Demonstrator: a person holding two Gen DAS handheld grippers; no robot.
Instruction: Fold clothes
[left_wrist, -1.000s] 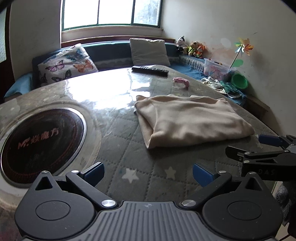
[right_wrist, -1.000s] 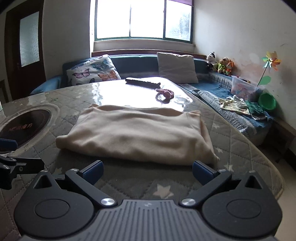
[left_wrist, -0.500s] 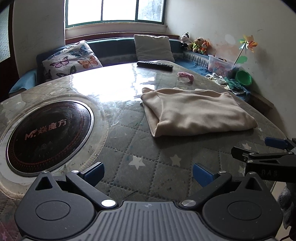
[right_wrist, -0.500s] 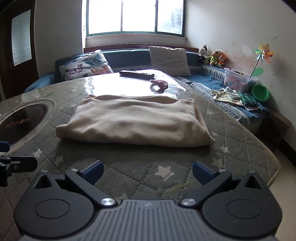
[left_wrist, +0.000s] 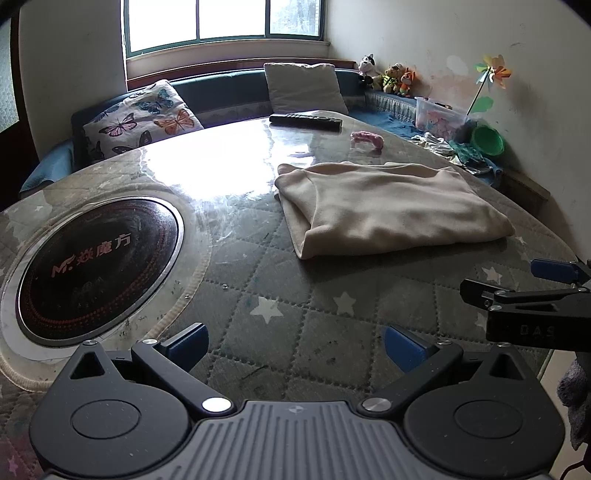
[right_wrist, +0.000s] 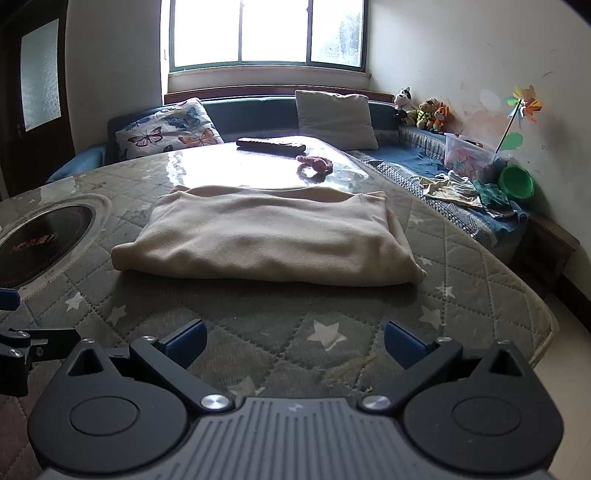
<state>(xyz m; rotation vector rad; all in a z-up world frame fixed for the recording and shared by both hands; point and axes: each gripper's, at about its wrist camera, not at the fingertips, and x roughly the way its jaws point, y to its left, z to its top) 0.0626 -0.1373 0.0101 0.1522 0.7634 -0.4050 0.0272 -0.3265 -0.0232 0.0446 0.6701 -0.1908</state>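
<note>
A beige garment (left_wrist: 391, 208) (right_wrist: 269, 238) lies folded into a flat rectangle on the quilted table cover. My left gripper (left_wrist: 293, 345) hovers open over the near part of the table, well short of the garment and to its left, holding nothing. My right gripper (right_wrist: 293, 343) is open too, facing the garment's long near edge from a distance. The right gripper's fingers (left_wrist: 554, 271) show at the right edge of the left wrist view. In the right wrist view the left gripper's fingertips (right_wrist: 9, 297) show at the left edge.
A round black induction plate (left_wrist: 92, 264) is set into the table on the left. A remote control (right_wrist: 271, 144) and a pink hair tie (right_wrist: 316, 165) lie at the far side. The table edge (right_wrist: 543, 325) drops off on the right. A couch with cushions (right_wrist: 334, 114) runs behind.
Both grippers have drawn back from the folded garment, which now looks smaller and farther away. The garment itself has not moved. Both stay open.
</note>
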